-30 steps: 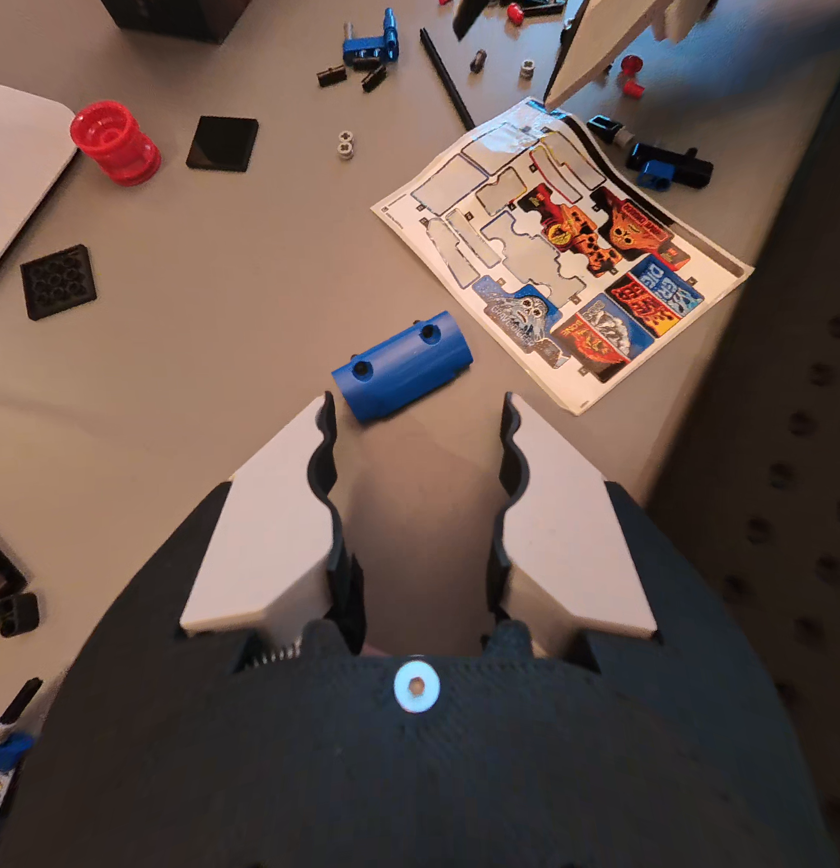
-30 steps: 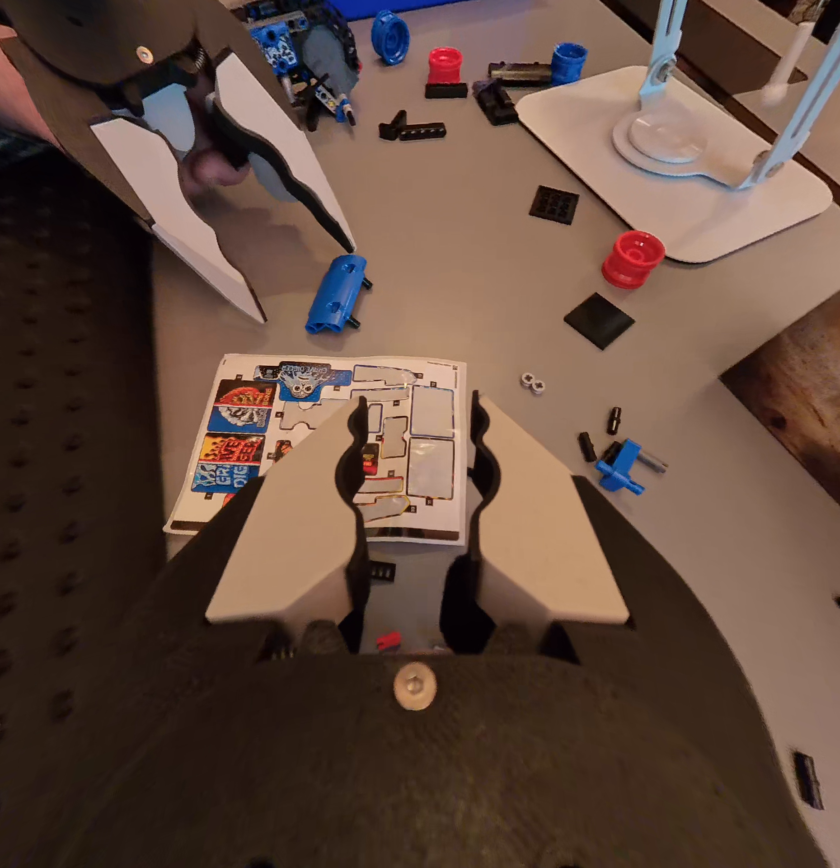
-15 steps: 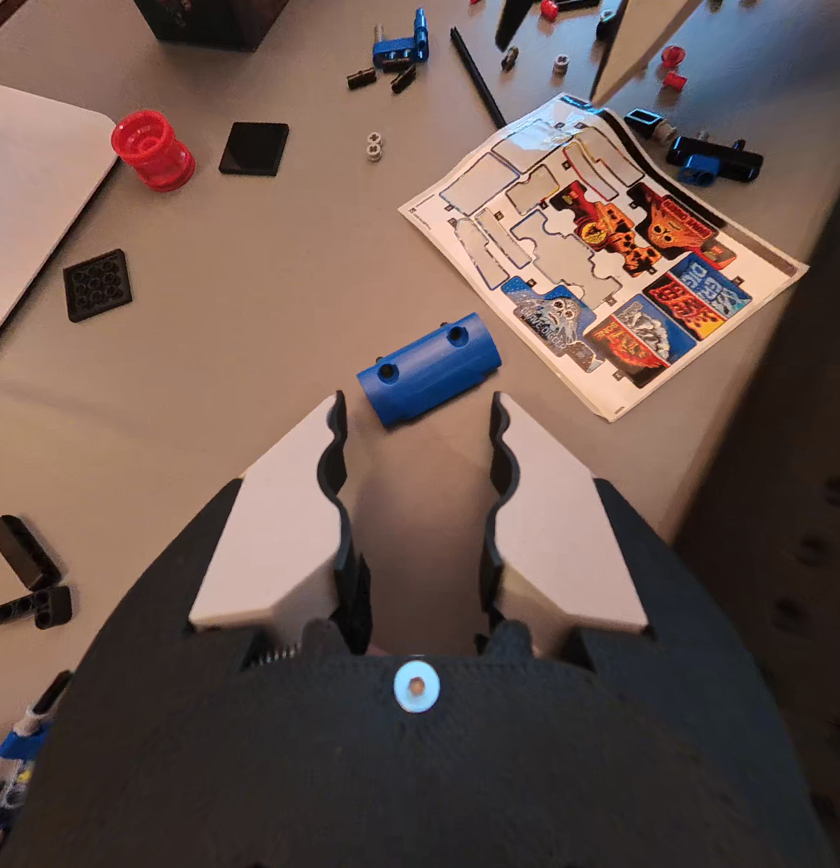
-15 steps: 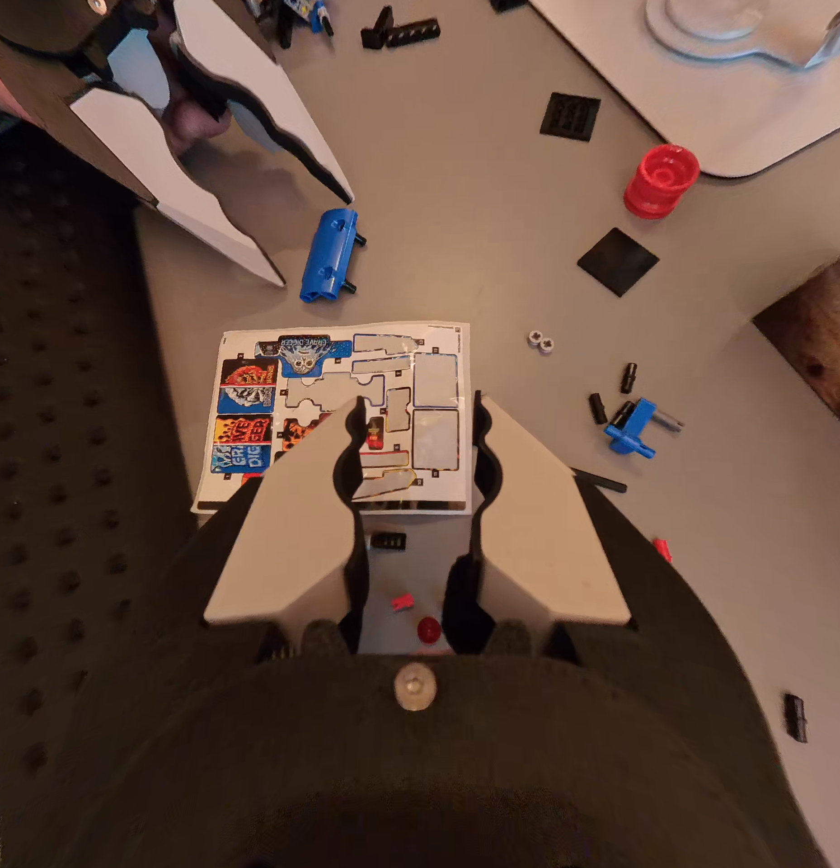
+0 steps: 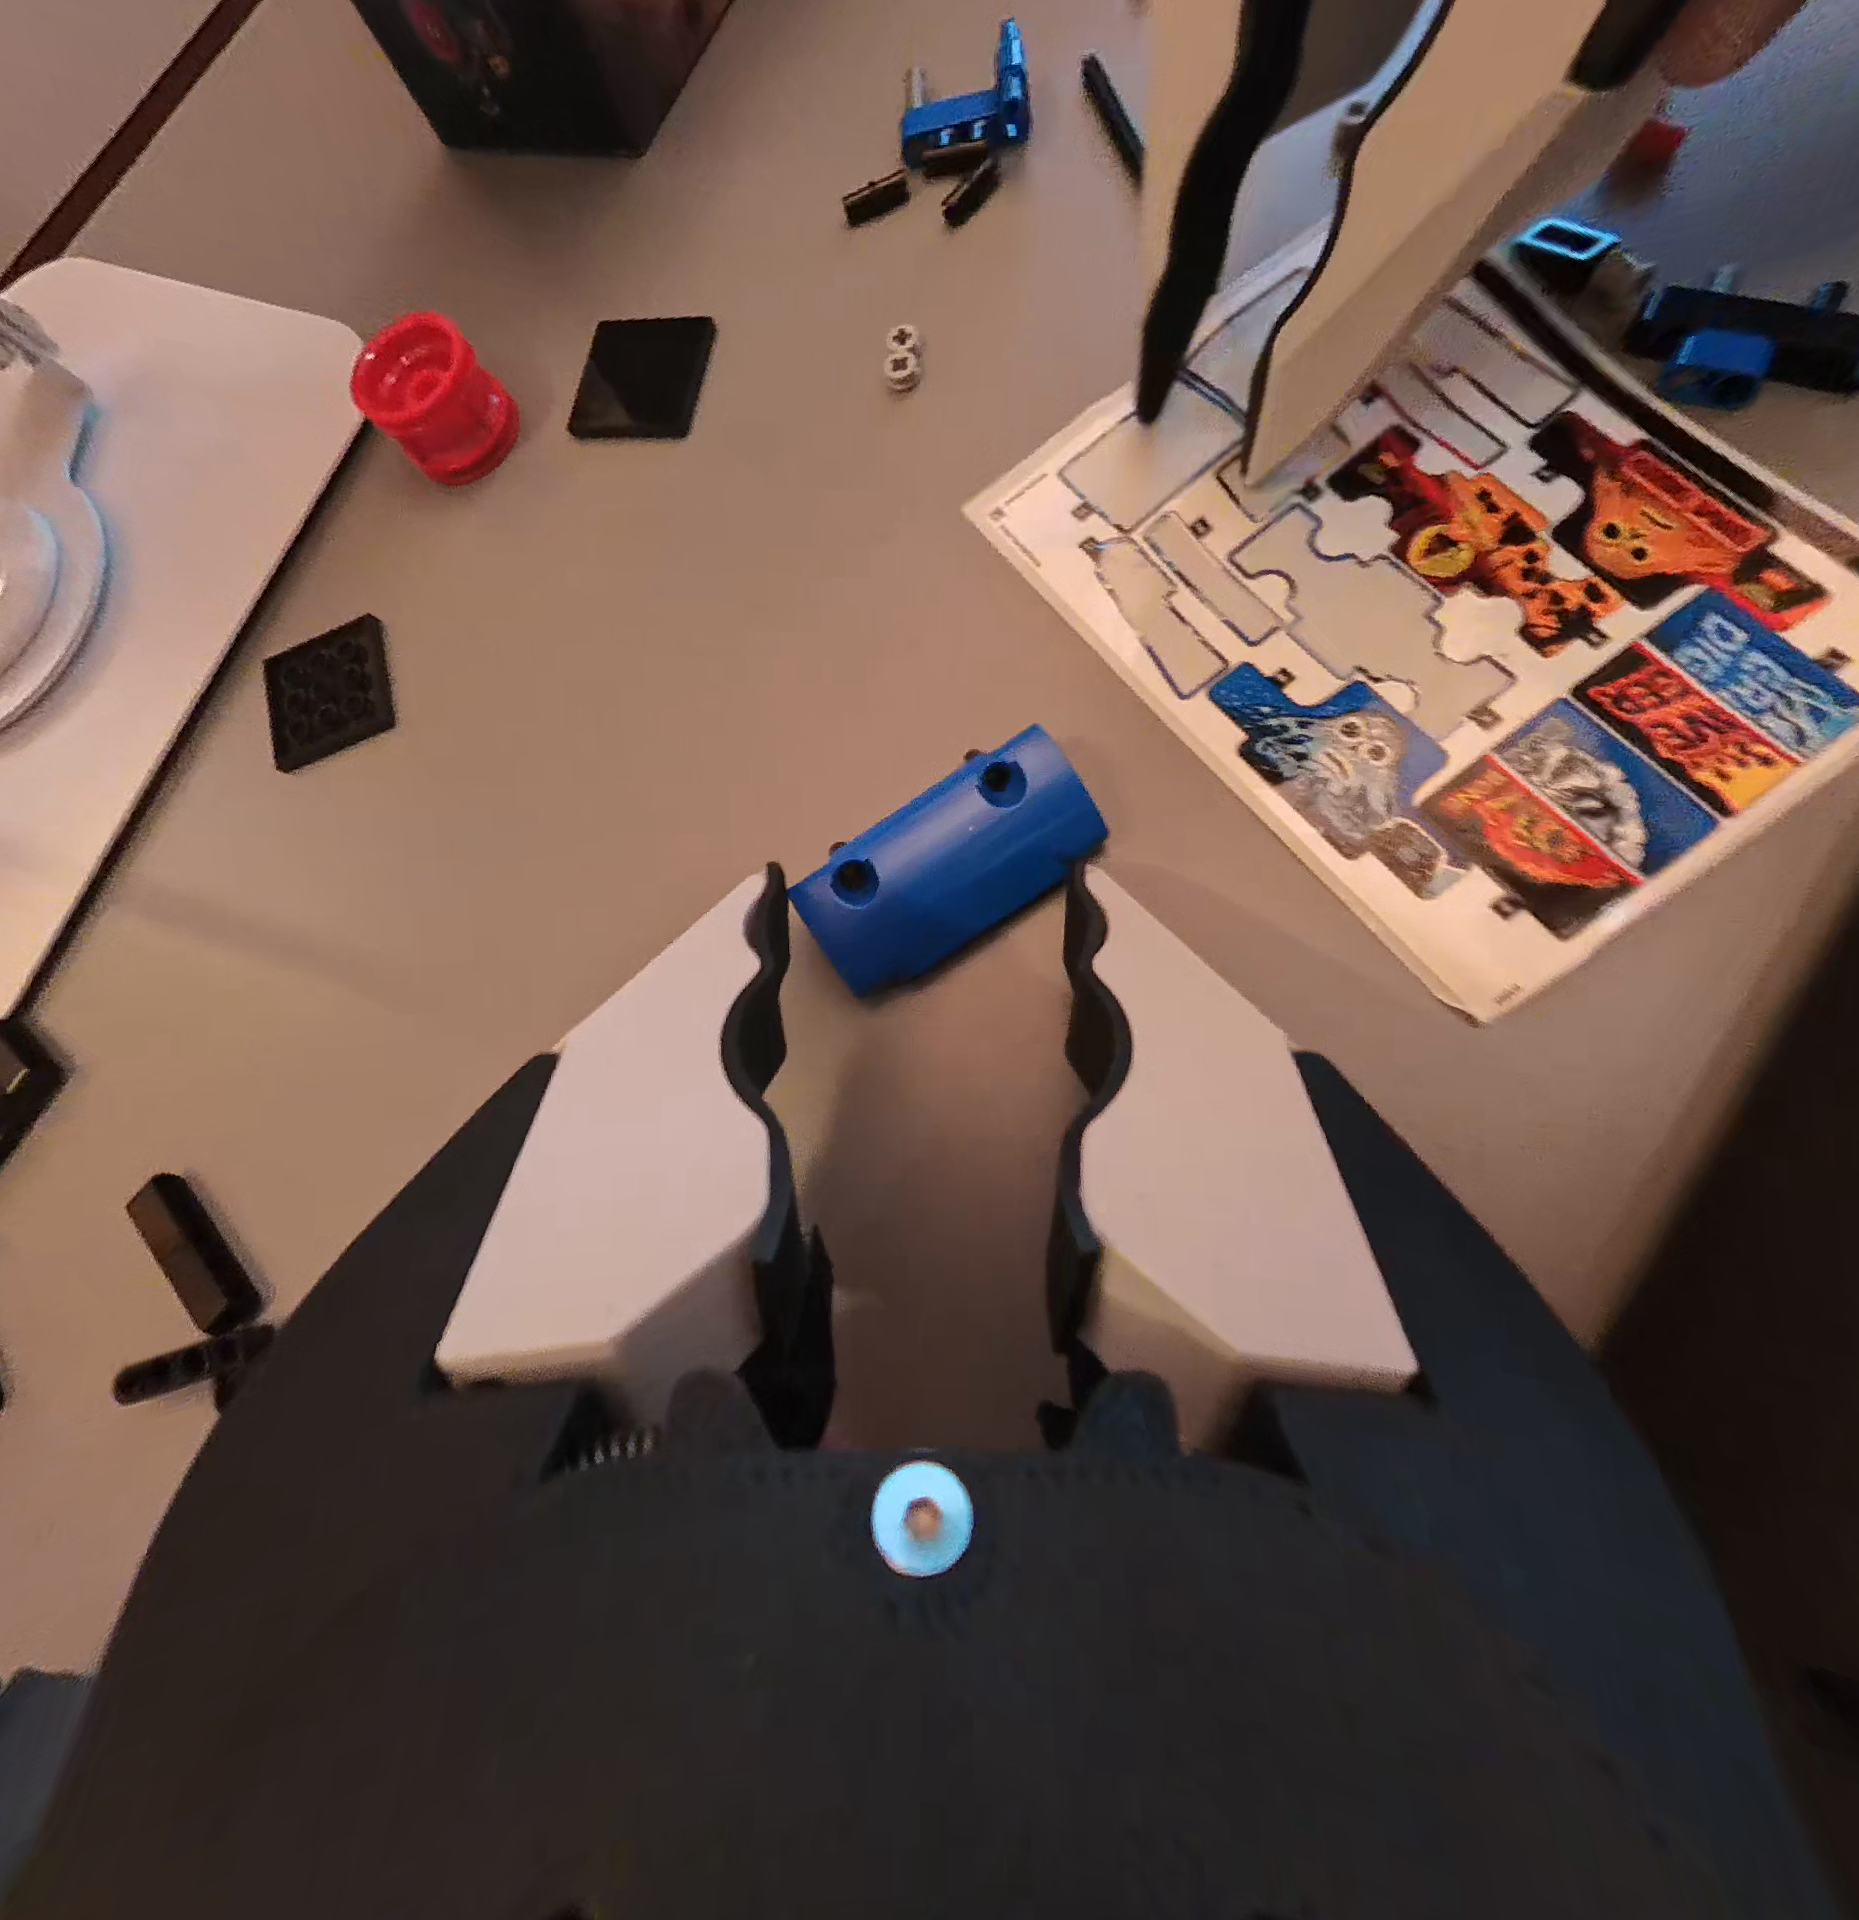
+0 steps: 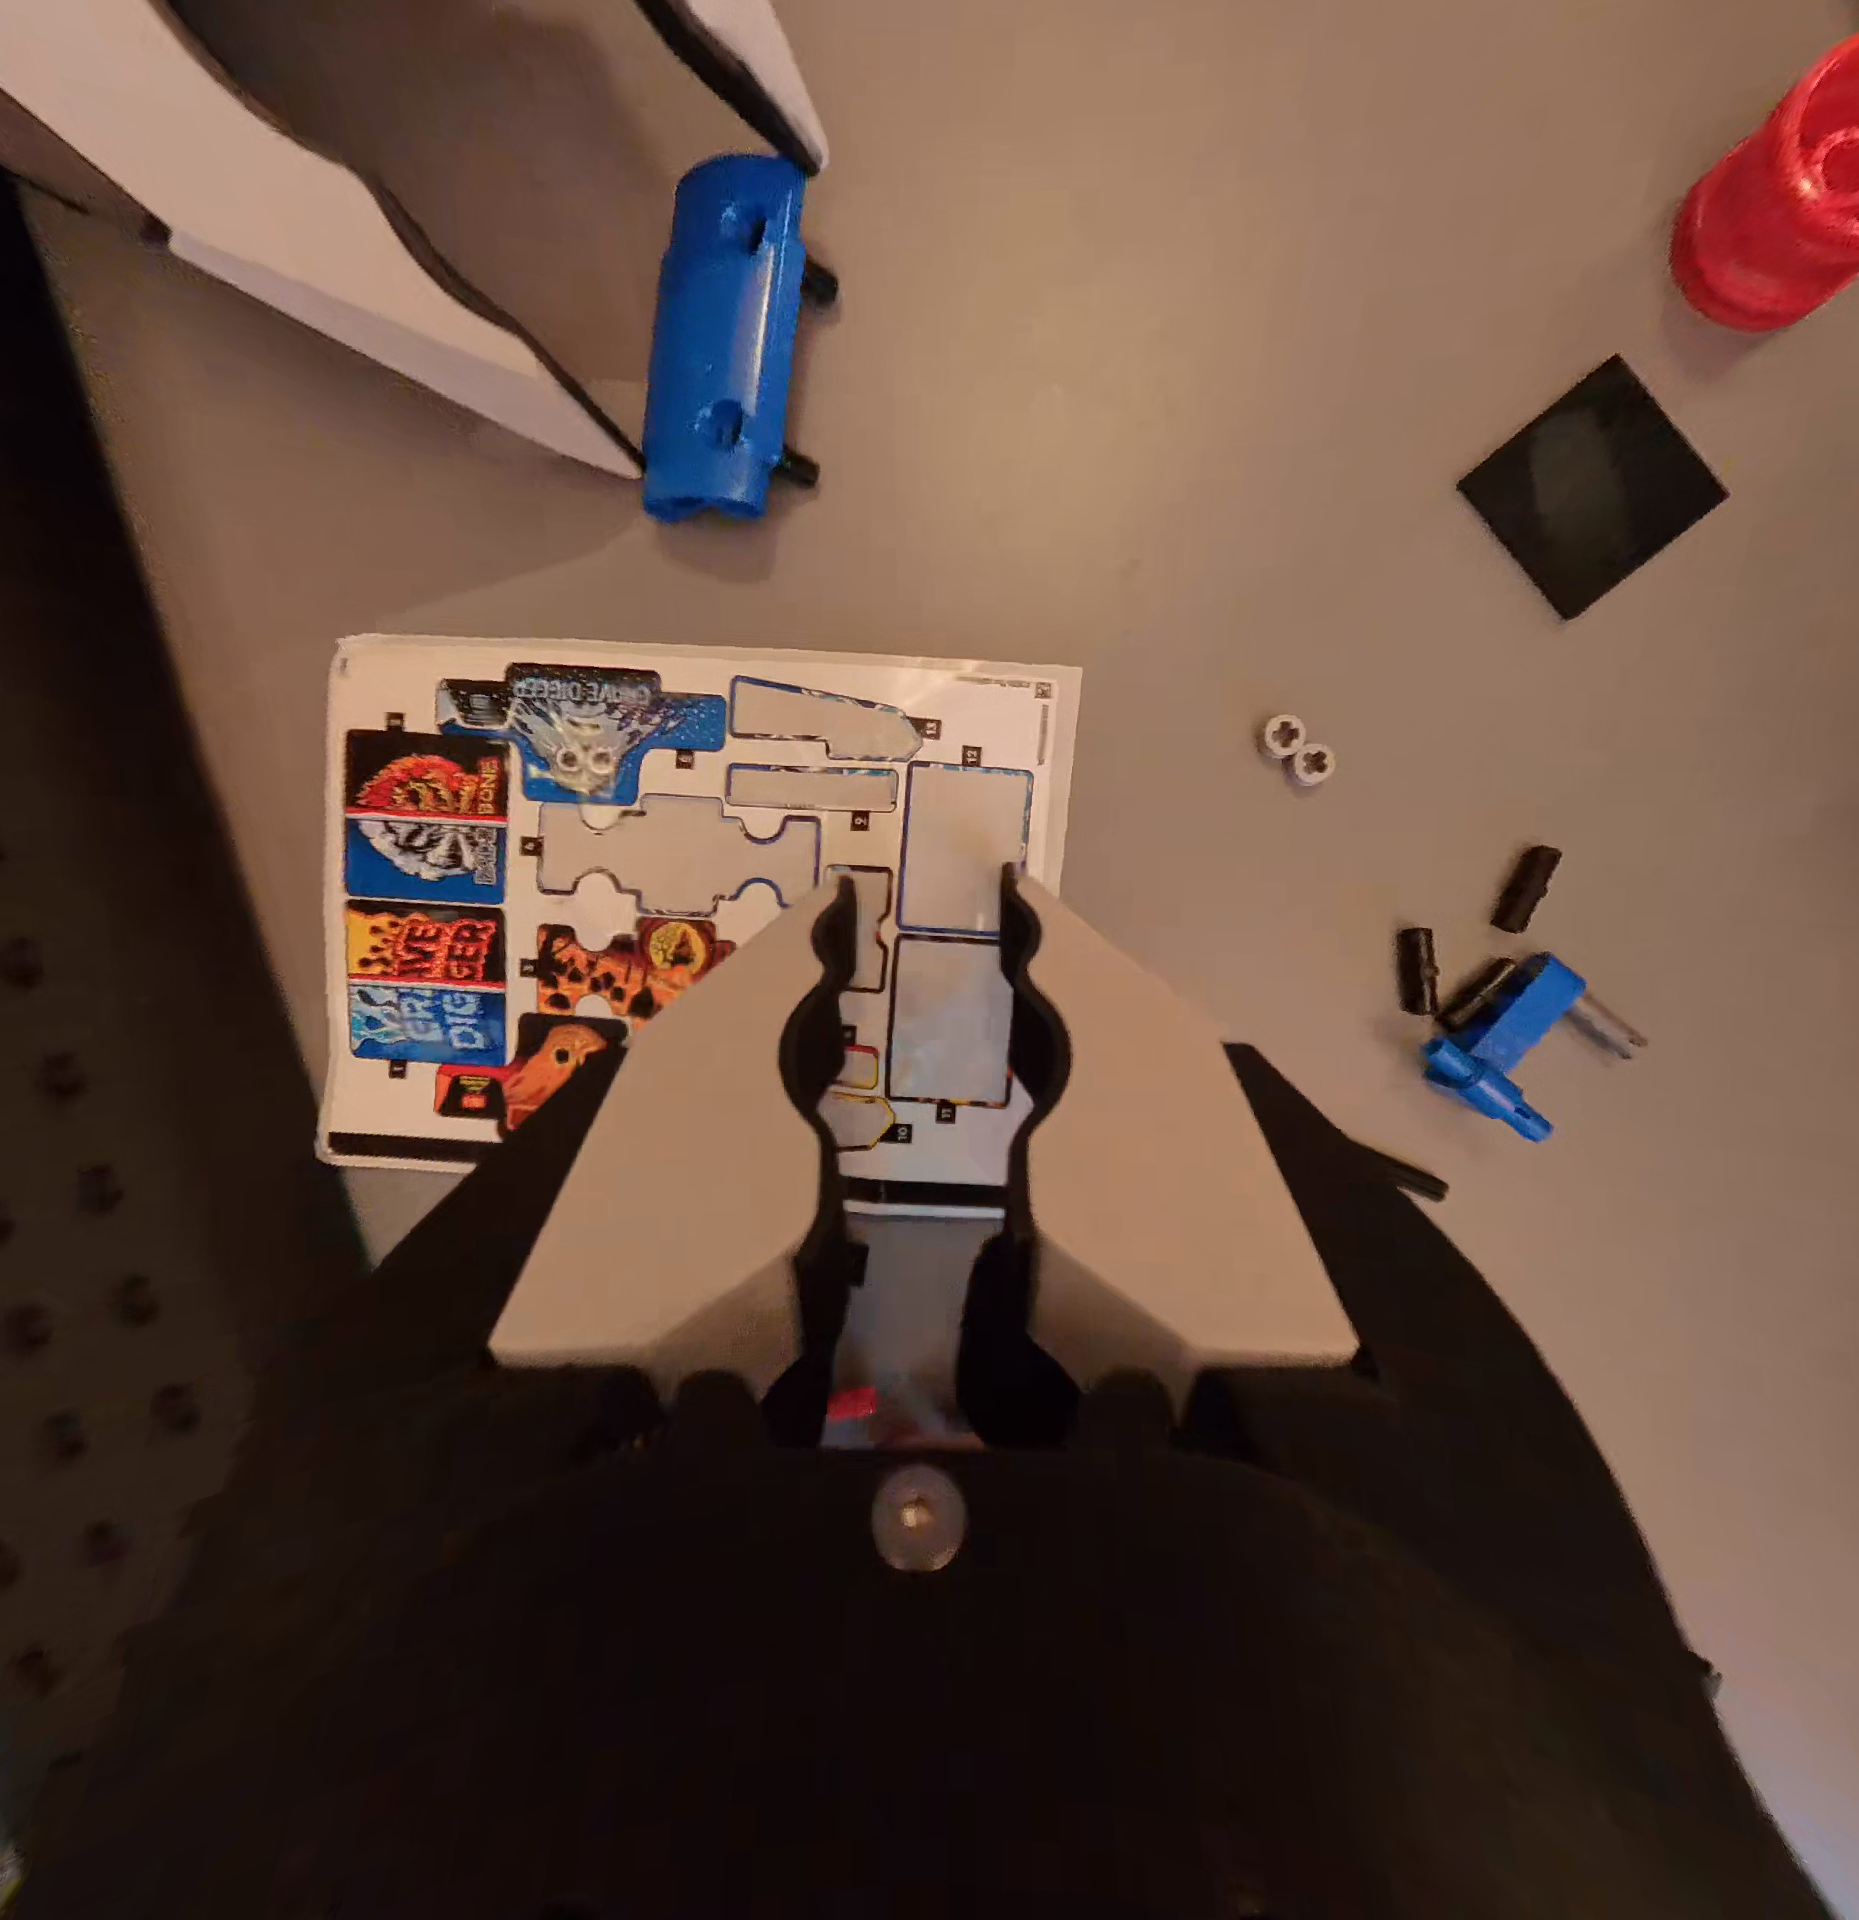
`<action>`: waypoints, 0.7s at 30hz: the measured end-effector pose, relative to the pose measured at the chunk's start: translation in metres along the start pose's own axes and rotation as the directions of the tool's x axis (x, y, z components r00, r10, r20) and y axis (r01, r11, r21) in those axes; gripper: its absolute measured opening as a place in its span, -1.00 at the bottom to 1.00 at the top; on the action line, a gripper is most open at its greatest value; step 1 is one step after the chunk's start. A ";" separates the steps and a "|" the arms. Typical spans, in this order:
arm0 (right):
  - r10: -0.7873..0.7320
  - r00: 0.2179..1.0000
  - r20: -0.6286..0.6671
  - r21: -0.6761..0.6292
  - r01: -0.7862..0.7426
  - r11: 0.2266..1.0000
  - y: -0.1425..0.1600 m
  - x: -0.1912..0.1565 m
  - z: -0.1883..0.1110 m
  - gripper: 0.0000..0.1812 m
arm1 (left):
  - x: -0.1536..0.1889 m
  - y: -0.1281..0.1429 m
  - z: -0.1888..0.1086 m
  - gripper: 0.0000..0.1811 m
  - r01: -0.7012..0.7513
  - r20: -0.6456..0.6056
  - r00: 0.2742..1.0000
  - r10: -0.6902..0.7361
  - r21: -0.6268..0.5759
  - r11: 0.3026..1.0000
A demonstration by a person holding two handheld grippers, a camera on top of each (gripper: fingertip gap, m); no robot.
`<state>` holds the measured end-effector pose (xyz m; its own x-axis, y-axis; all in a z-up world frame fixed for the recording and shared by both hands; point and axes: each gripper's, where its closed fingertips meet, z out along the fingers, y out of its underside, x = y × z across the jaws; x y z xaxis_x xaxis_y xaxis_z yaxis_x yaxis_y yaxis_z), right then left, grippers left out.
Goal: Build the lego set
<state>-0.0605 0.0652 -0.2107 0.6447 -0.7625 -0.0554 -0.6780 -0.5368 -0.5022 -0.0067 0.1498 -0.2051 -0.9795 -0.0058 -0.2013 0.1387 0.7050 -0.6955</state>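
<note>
A blue cylindrical lego piece (image 5: pixel 946 862) with two holes lies on the grey table (image 5: pixel 696 582). My left gripper (image 5: pixel 925 899) is open, low over the table, with its fingertips flanking the piece's two ends. The right wrist view shows the piece (image 6: pixel 722 343) and the left gripper (image 6: pixel 722 312) the same way. A sticker sheet (image 5: pixel 1424 665) lies at the table's edge. My right gripper (image 6: pixel 927 888) is open and empty, tips down on the sheet's blank part (image 6: pixel 696 831). It also shows in the left wrist view (image 5: pixel 1205 436).
A red wheel hub (image 5: pixel 433 398), a black tile (image 5: pixel 644 379), a black studded plate (image 5: pixel 327 691), two grey bushes (image 5: pixel 904 358) and a blue connector with black pins (image 5: pixel 961 109) lie beyond. A white stand base (image 5: pixel 125 468) is at left. A dark perforated surface (image 6: pixel 73 1143) borders the table. Across from one pair of fingers to the other is roughly 11 cm. From either gripper's tips it is about 12 cm to the black tile (image 5: pixel 644 379). It turns up in the right wrist view (image 6: pixel 1560 448) as well.
My left gripper moved forward onto the blue piece and its fingers narrowed. My right gripper came down onto the sticker sheet.
</note>
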 end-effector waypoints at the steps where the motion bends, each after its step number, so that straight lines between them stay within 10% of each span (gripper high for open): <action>1: -0.005 1.000 -0.008 0.003 0.005 1.000 0.000 0.001 0.000 -0.76 | -0.004 0.000 0.001 -0.43 0.005 0.020 1.000 -0.005 -0.004 1.000; 12: -0.090 0.996 -0.004 0.109 0.089 0.990 -0.016 -0.011 -0.016 -1.00 | 0.005 -0.028 -0.027 -0.43 -0.037 0.042 0.999 0.031 0.162 0.986; 15: -0.040 0.998 -0.041 0.045 0.042 0.998 -0.008 -0.006 -0.013 -0.50 | 0.014 -0.027 -0.025 -0.43 -0.034 -0.006 0.999 0.036 0.160 0.987; 21: -0.003 1.000 -0.010 0.018 0.003 1.000 -0.001 -0.004 0.002 -0.79 | 0.017 -0.022 -0.021 -0.42 -0.033 -0.030 0.999 0.038 0.140 0.990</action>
<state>-0.0615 0.0696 -0.2112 0.6431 -0.7645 -0.0455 -0.6698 -0.5326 -0.5174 -0.0293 0.1492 -0.1790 -0.9775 0.0422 -0.2068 0.1904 0.5987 -0.7780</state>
